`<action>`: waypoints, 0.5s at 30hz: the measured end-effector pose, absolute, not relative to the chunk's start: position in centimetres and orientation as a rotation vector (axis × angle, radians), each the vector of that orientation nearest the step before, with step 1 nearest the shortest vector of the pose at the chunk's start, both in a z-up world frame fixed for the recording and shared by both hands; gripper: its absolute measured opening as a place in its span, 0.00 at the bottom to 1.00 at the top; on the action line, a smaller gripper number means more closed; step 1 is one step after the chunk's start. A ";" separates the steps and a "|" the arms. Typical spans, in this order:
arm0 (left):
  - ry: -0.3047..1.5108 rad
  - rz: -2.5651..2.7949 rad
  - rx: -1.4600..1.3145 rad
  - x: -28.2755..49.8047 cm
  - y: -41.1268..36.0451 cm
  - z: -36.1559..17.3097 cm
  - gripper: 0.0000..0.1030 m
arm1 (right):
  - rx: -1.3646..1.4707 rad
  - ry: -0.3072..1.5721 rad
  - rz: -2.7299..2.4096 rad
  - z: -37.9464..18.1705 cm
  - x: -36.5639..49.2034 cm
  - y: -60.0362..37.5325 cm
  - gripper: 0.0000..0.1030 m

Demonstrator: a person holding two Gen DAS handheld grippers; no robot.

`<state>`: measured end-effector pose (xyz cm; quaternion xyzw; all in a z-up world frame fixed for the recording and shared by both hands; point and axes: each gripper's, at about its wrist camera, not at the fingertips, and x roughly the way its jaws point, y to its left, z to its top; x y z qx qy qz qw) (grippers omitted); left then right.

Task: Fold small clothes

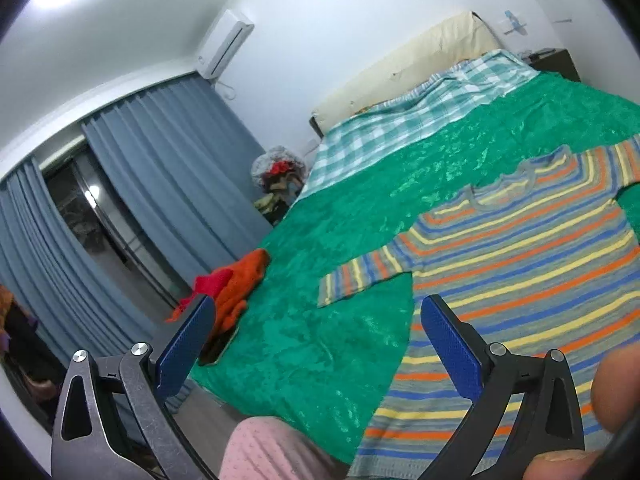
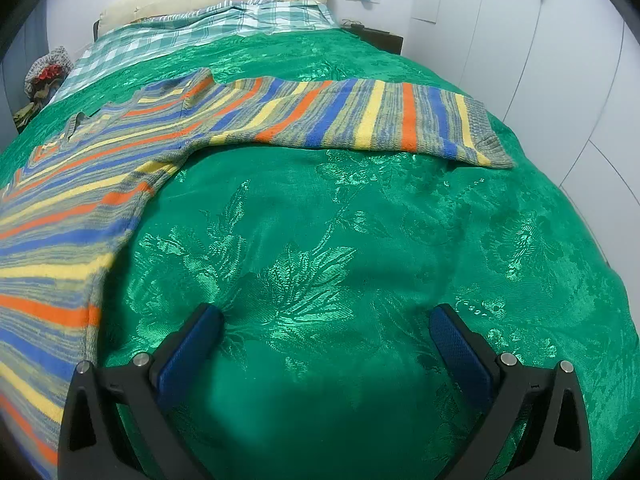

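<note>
Folding looks unstarted: striped sweater [image 1: 520, 264] lies flat, sleeves outspread, on green bedspread [image 2: 320, 240], while left gripper [image 1: 316, 320] and right gripper [image 2: 326, 322] hover wide, holding nothing.

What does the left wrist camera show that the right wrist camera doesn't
Left wrist only: blue curtains, an air conditioner, and orange and red clothes at the bed's edge. Right wrist only: the sweater's long sleeve cuff and white wardrobe doors. Both: the striped sweater spread flat on the green bedspread, the plaid sheet and open grippers.
</note>
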<state>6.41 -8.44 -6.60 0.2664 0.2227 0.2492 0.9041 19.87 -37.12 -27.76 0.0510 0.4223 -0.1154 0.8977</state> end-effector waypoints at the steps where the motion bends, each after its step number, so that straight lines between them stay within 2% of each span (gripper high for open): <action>1: 0.464 0.505 0.541 6.4 -8.5 -6.6 1.00 | 0.106 0.875 -0.239 -27.8 19.9 -37.1 1.00; 15: 0.459 0.490 0.530 6.5 -9.4 -6.9 1.00 | 0.106 0.874 -0.238 -27.7 19.9 -37.1 1.00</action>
